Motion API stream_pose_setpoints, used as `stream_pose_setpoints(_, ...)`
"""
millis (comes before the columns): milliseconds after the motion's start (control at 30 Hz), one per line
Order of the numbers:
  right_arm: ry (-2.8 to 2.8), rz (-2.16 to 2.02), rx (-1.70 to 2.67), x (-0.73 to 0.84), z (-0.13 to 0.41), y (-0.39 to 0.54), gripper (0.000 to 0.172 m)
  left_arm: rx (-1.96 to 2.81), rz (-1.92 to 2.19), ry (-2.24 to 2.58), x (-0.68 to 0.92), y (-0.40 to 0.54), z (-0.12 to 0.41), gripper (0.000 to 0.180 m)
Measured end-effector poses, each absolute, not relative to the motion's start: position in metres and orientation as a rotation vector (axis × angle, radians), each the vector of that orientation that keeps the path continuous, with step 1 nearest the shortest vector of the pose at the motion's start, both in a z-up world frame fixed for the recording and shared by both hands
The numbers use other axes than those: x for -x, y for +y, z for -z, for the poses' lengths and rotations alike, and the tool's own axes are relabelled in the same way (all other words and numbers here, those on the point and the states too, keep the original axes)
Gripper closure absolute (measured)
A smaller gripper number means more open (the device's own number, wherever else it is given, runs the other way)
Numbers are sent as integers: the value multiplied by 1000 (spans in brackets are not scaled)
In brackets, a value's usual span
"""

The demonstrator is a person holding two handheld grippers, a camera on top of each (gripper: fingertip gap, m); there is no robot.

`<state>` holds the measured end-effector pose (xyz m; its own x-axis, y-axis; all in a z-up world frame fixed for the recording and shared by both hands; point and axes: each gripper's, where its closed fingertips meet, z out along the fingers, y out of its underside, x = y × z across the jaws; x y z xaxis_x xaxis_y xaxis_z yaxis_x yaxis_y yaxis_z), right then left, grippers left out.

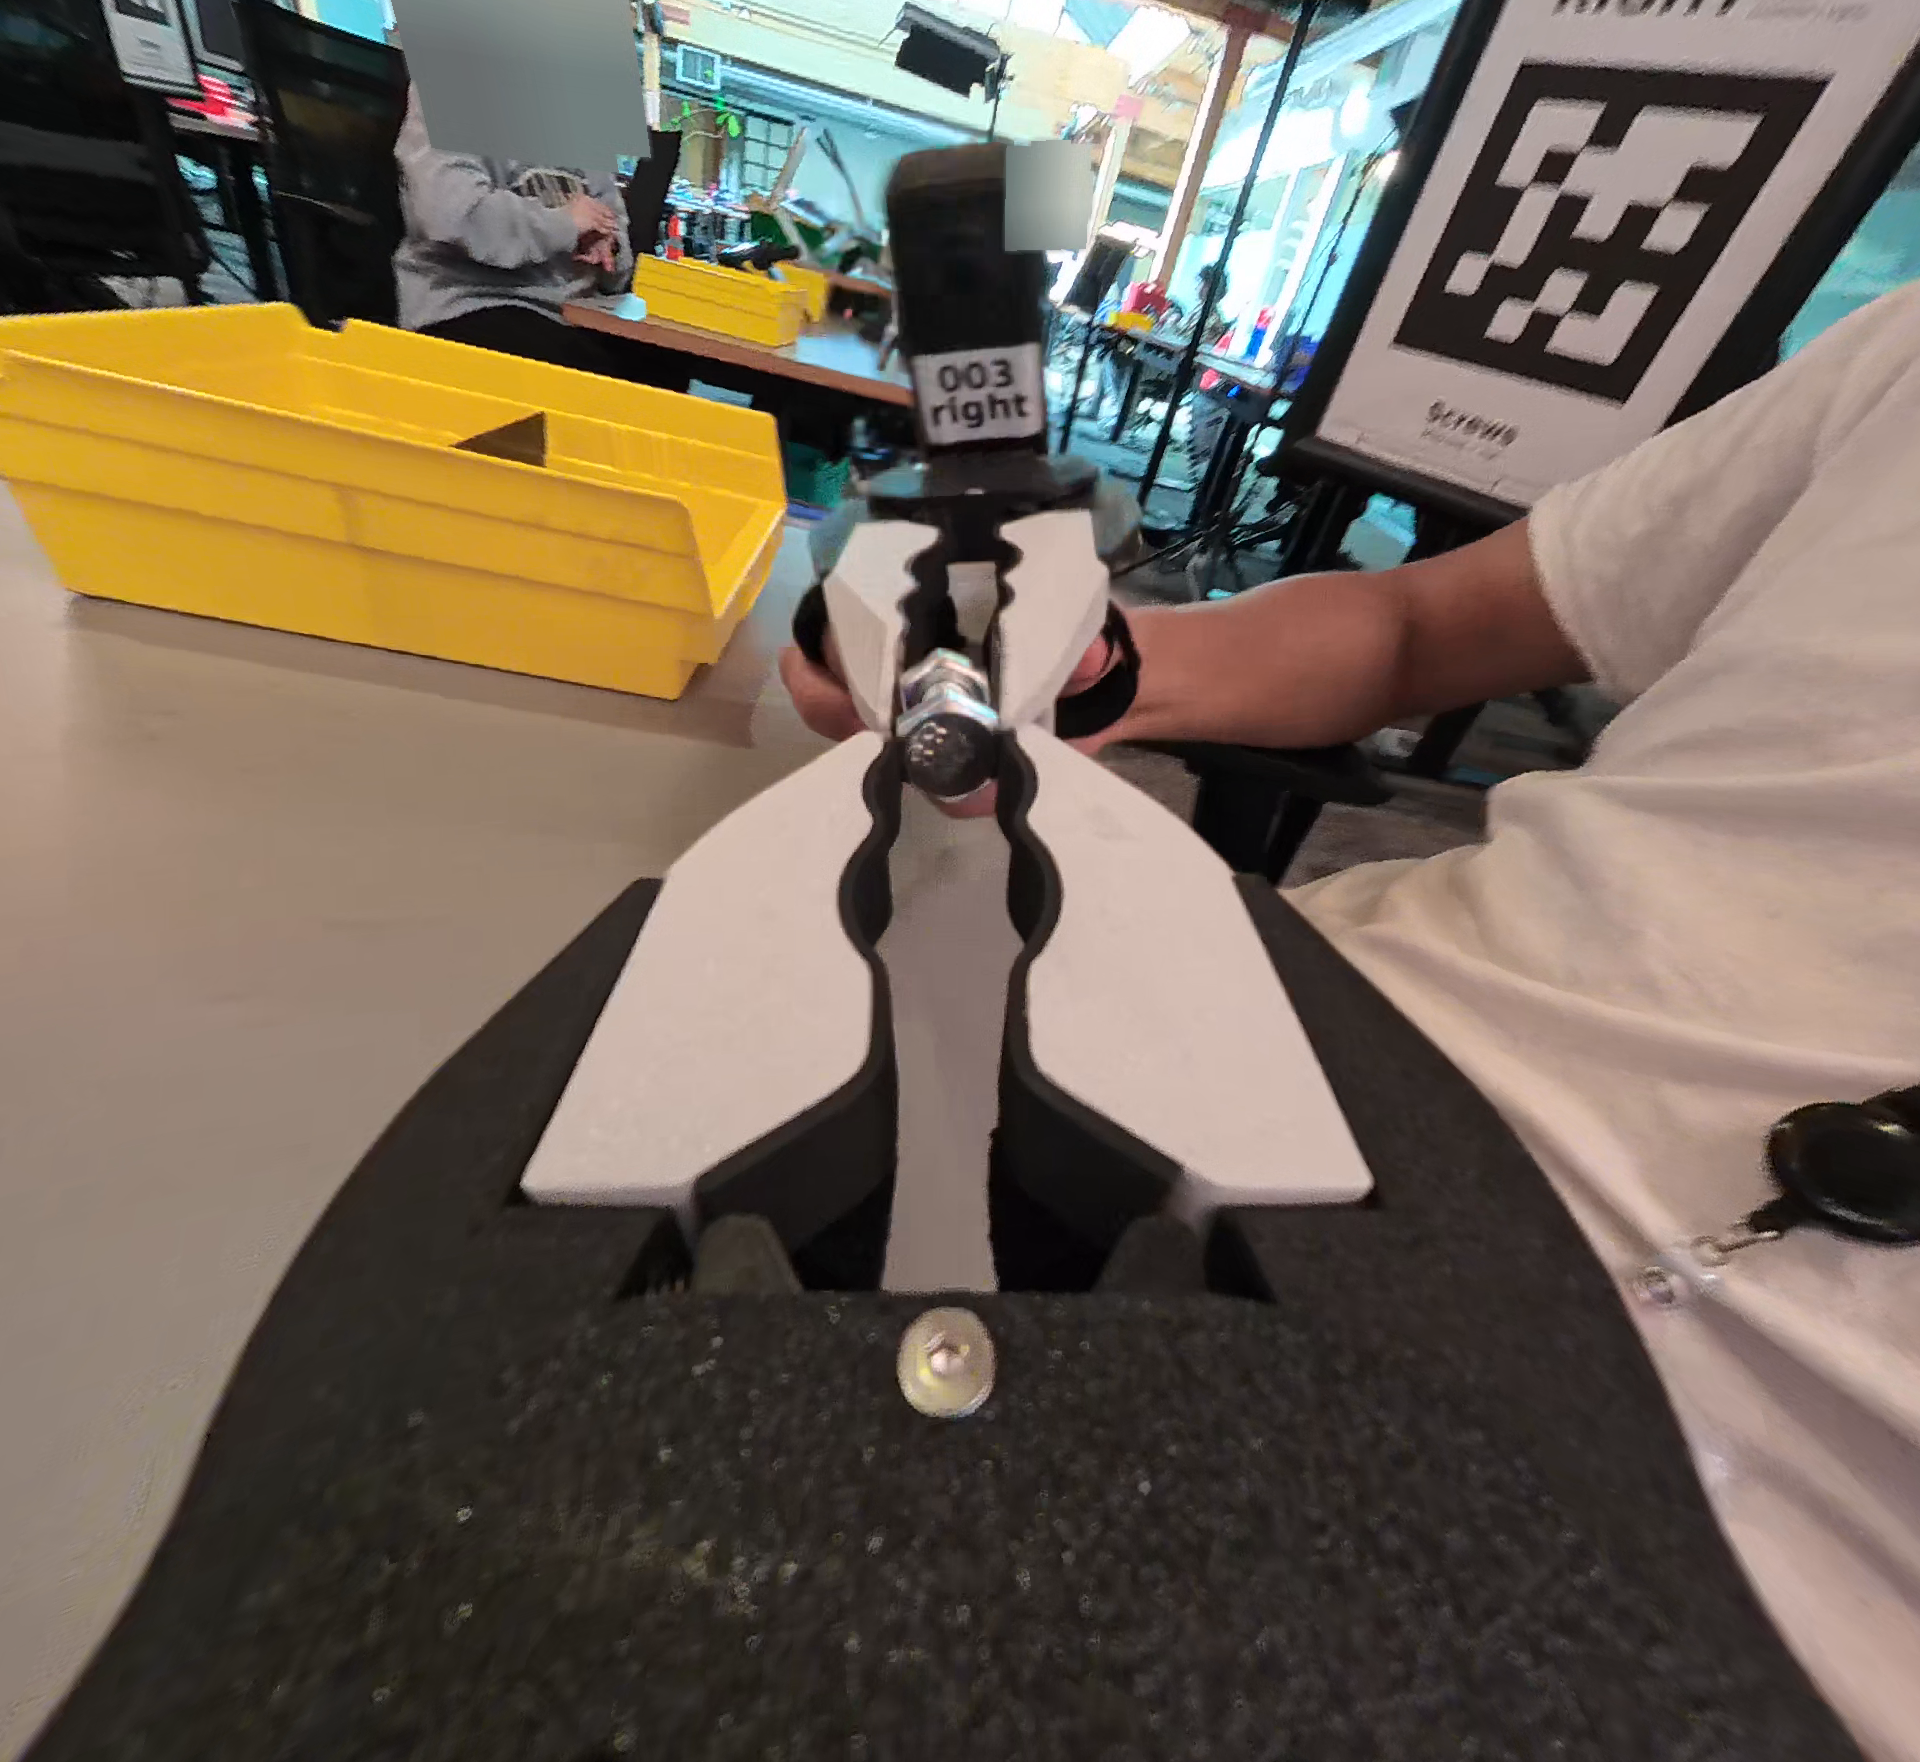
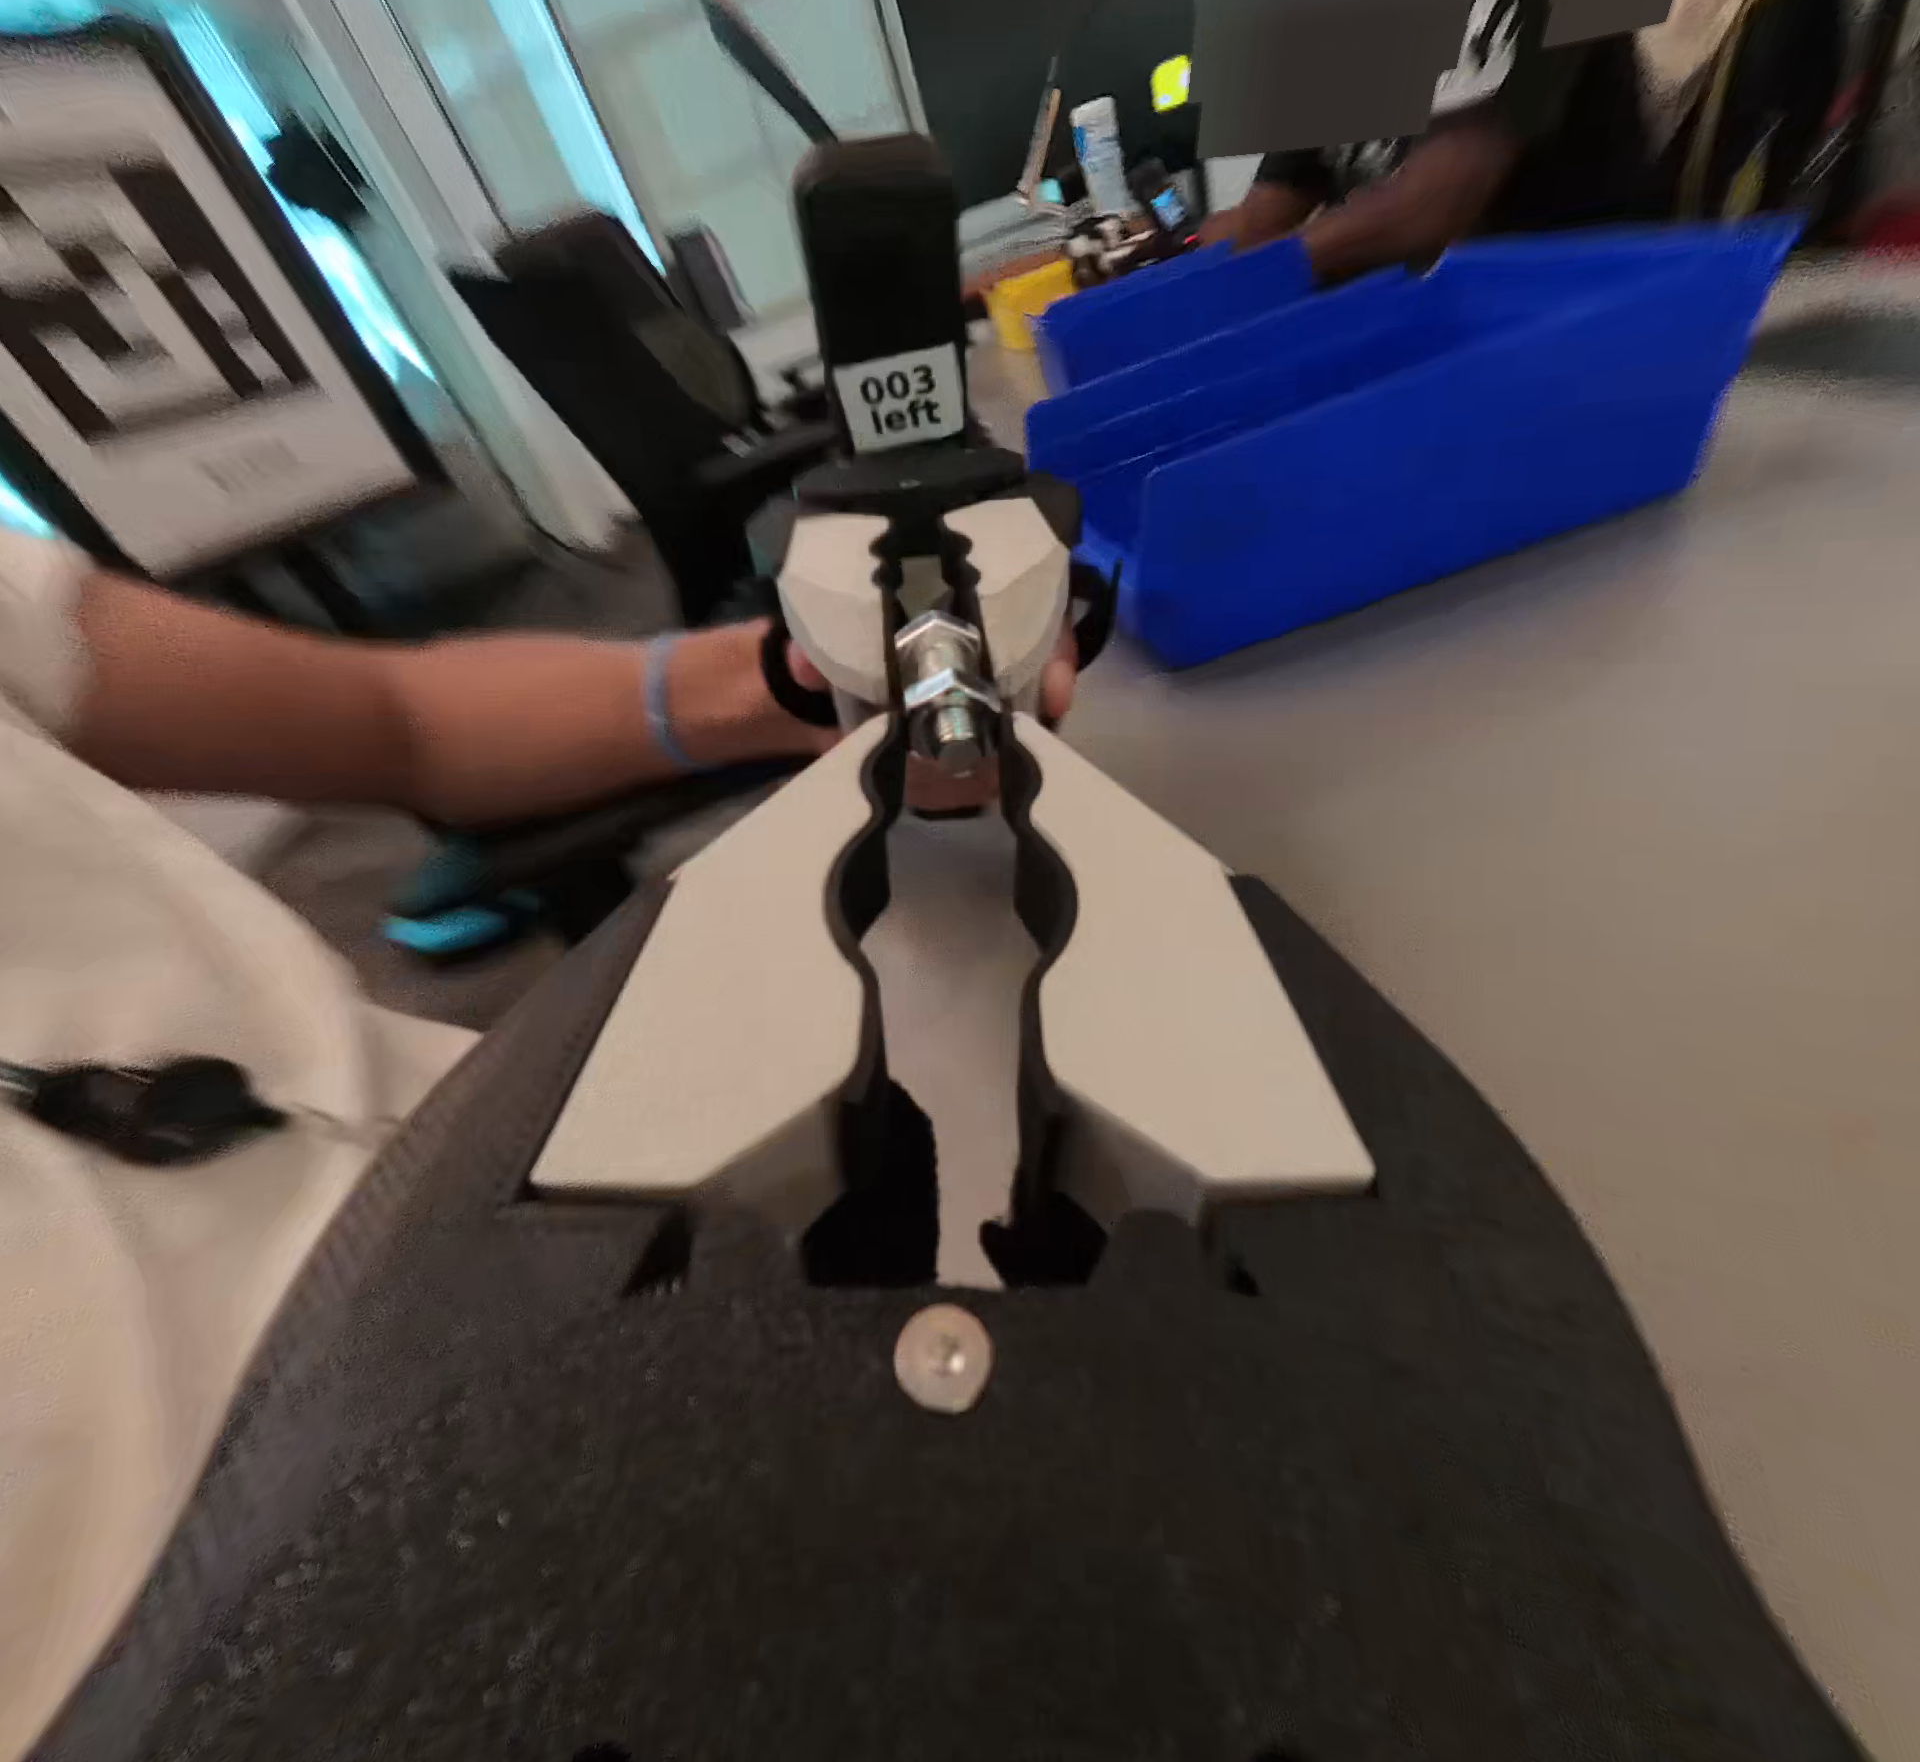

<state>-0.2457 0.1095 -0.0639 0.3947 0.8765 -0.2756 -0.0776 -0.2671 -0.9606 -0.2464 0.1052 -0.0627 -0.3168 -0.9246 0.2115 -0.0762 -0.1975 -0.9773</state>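
A silver bolt with a nut on its thread hangs in the air between my two grippers, which face each other tip to tip above the table edge. In the left wrist view my left gripper (image 1: 943, 748) is shut on the bolt's hex head (image 1: 940, 762). Just beyond, my right gripper (image 1: 941, 710) pinches the nut (image 1: 935, 673). In the right wrist view my right gripper (image 2: 948, 723) is shut on the nut (image 2: 951, 696). The threaded end (image 2: 951, 748) points at the camera. The left gripper (image 2: 935, 663) holds the head (image 2: 935, 637) behind it.
A yellow bin (image 1: 364, 507) stands on the pale table (image 1: 312, 881) to the left. A blue bin (image 2: 1403, 465) stands on the table to the right, with another person's hands at its far rim. A framed black-and-white marker board (image 1: 1610, 206) stands beside the operator's arm (image 1: 1299, 663). The grippers are tip to tip, or close to it.
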Motion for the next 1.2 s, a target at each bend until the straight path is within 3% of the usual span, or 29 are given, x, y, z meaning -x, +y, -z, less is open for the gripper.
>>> stream_pose_setpoints(300, -1239, 604, 947, 240, 53, 107, 155, 1229, 1780, 1347, 247, 97, 55, 163)
stream_pose_setpoints(400, -1255, 877, 778, 240, 52, 107, 155, 1236, 1781, 1342, 247, 97, 55, 164)
stream_pose_setpoints(633, -976, 61, 1264, 239, 48, 112, 118, 1238, 1689, 1310, 251, 110, 54, 163)
stream_pose_setpoints(767, -715, -718, 1623, 248, 73, 118, 119, 1224, 1558, 1328, 253, 118, 57, 163)
stream_pose_setpoints(967, -355, -1675, 1626, 257, 62, 107, 124, 1190, 1467, 1349, 254, 119, 58, 164)
stream_pose_setpoints(1100, -172, -1884, 1573, 244, 59, 115, 138, 1188, 1458, 1362, 253, 118, 59, 163)
stream_pose_setpoints(1200, -221, -1792, 1590, 243, 60, 116, 146, 1197, 1464, 1374, 251, 116, 62, 163)
